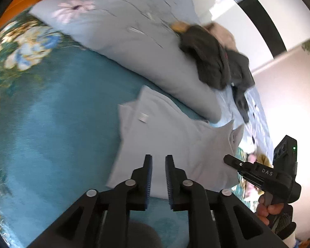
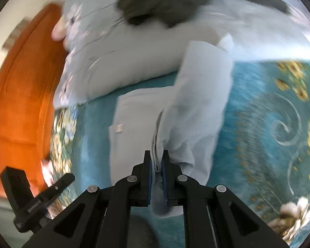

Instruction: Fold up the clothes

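Grey garment [image 2: 196, 107] is being folded: right claw [image 2: 156, 165] is pinching its edge, left claw [image 1: 158, 165] is hovering released; next, lay it flat.

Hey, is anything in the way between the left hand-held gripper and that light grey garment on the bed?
Nothing visible is. The left hand-held gripper hangs open just above the light grey garment, with only air between. The right hand-held gripper already pinches a fold of it. The dark clothes lie farther off on the pillow.

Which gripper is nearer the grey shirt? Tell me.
Right. The right gripper is shut on the grey shirt; the left gripper hovers open, holding nothing.
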A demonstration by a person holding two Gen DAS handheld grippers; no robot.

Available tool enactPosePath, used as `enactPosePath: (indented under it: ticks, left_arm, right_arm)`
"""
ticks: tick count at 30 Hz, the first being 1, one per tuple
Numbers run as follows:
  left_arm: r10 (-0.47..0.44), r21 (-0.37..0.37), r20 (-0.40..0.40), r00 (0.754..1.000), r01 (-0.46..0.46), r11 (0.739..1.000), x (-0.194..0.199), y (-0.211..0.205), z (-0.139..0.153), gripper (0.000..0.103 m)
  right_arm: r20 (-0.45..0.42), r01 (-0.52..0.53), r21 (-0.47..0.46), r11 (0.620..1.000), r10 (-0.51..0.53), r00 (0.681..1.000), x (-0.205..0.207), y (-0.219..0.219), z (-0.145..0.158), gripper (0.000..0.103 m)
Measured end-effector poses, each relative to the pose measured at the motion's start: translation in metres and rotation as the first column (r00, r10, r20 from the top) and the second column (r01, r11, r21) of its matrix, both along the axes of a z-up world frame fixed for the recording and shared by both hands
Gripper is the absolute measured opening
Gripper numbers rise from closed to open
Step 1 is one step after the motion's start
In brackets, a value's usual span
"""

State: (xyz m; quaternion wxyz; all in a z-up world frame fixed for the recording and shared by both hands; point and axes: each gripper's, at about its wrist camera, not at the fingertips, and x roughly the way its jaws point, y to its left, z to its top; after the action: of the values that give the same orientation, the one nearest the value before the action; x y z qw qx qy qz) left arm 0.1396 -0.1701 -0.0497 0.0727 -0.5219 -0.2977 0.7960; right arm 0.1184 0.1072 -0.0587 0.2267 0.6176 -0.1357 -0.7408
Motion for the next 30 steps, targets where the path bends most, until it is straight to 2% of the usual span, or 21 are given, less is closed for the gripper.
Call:
enactPosePath:
  ticks: [5, 8, 12, 14, 16, 18, 21, 23, 25, 30]
  left_arm:
    - [0.093, 0.036, 0.032, 0.995, -0.094, 0.995, 0.025, -0.047, -0.014, 0.024]
    - [0.139, 0.061, 0.071, 0.988, -0.144, 0.988, 0.034, -0.067, -0.026, 0.024]
    - [0.177, 0.074, 0.098, 0.979, -0.184, 0.98, 0.042, -0.083, -0.036, 0.024]
    - [0.186, 0.074, 0.103, 0.977, -0.194, 0.978, 0.044, -0.087, -0.039, 0.029]
    - [0.189, 0.076, 0.11, 0.976, -0.198, 0.977, 0.043, -0.087, -0.043, 0.034]
    - [0.179, 0.084, 0.118, 0.977, -0.19, 0.978, 0.042, -0.085, -0.045, 0.034]
    - [0.147, 0.083, 0.127, 0.981, -0.158, 0.984, 0.037, -0.074, -0.049, 0.036]
    - [0.112, 0.084, 0.131, 0.985, -0.123, 0.989, 0.032, -0.064, -0.051, 0.037]
    - [0.067, 0.077, 0.135, 0.989, -0.078, 0.994, 0.023, -0.051, -0.053, 0.041]
    - [-0.054, 0.078, 0.137, 0.989, 0.044, 0.996, -0.002, -0.014, -0.055, 0.042]
  right_arm:
    - [-0.005, -0.139, 0.025, 0.99, 0.139, 0.99, 0.009, -0.071, -0.002, 0.009]
    - [0.033, -0.205, 0.049, 0.978, 0.203, 0.979, 0.017, -0.113, -0.02, 0.009]
    - [0.098, -0.28, 0.148, 0.949, 0.267, 0.959, 0.029, -0.155, -0.052, 0.009]
    - [0.113, -0.306, 0.176, 0.935, 0.29, 0.95, 0.034, -0.166, -0.06, 0.009]
    - [0.123, -0.309, 0.19, 0.932, 0.289, 0.949, 0.036, -0.168, -0.063, 0.014]
    - [0.132, -0.303, 0.175, 0.937, 0.282, 0.95, 0.037, -0.168, -0.064, 0.018]
    - [0.145, -0.33, 0.068, 0.942, 0.318, 0.937, 0.04, -0.165, -0.059, 0.025]
    - [0.122, -0.353, 0.004, 0.935, 0.35, 0.929, 0.041, -0.16, -0.05, 0.028]
    - [0.079, -0.307, -0.003, 0.952, 0.306, 0.949, 0.035, -0.136, -0.039, 0.036]
    - [0.083, -0.143, 0.043, 0.989, 0.139, 0.987, 0.016, -0.063, -0.041, 0.037]
